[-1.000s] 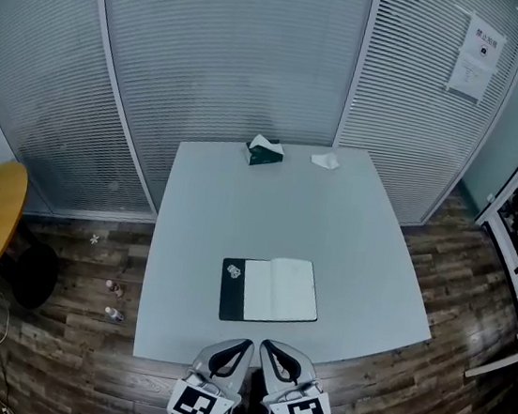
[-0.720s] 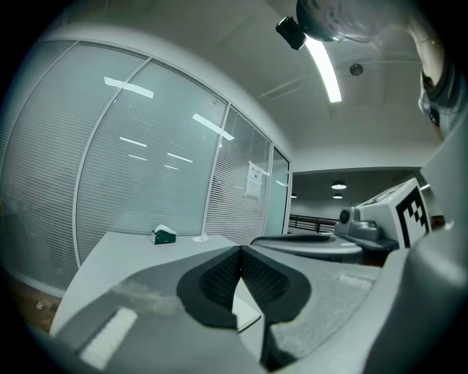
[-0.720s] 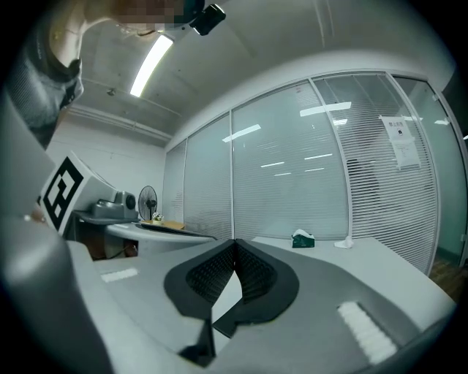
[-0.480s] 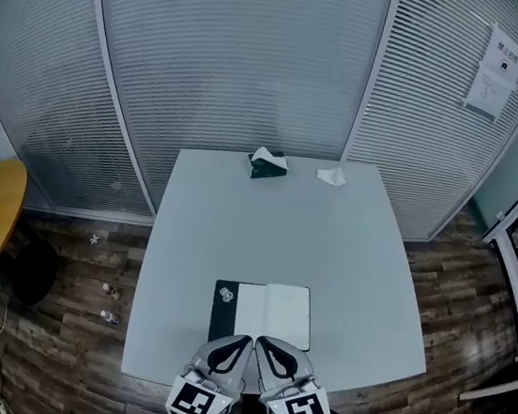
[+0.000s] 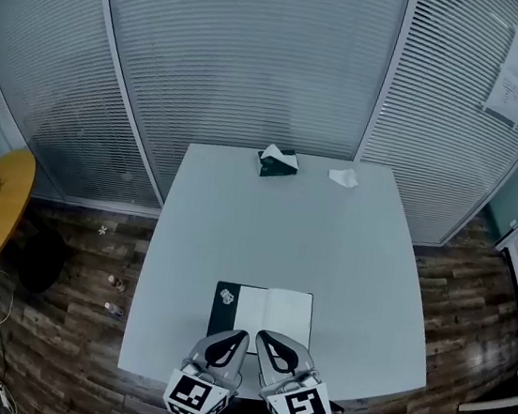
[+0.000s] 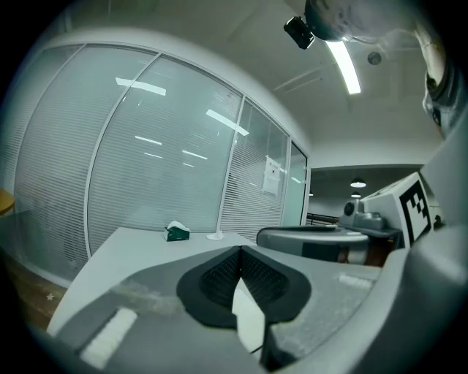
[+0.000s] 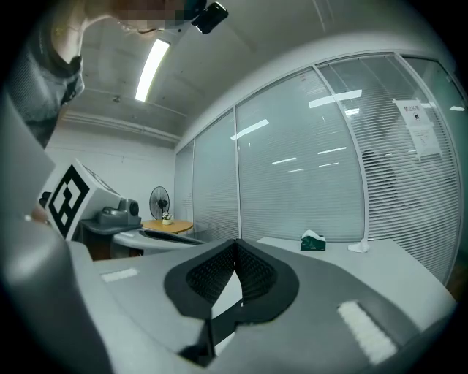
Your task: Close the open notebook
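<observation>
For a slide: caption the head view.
Left gripper and right gripper, both shut, at the near edge of an open notebook.

Left gripper (image 5: 241, 337) and right gripper (image 5: 264, 337) nearer, now at near edge of notebook (image 5: 263, 310).

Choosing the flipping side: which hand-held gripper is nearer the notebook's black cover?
Left. The left hand-held gripper sits just right of the black cover, at the near edge; the right hand-held gripper sits further right.

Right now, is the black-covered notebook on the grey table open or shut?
Open. The black-covered notebook lies flat on the grey table, white pages spread face up, black cover showing at its left.
</observation>
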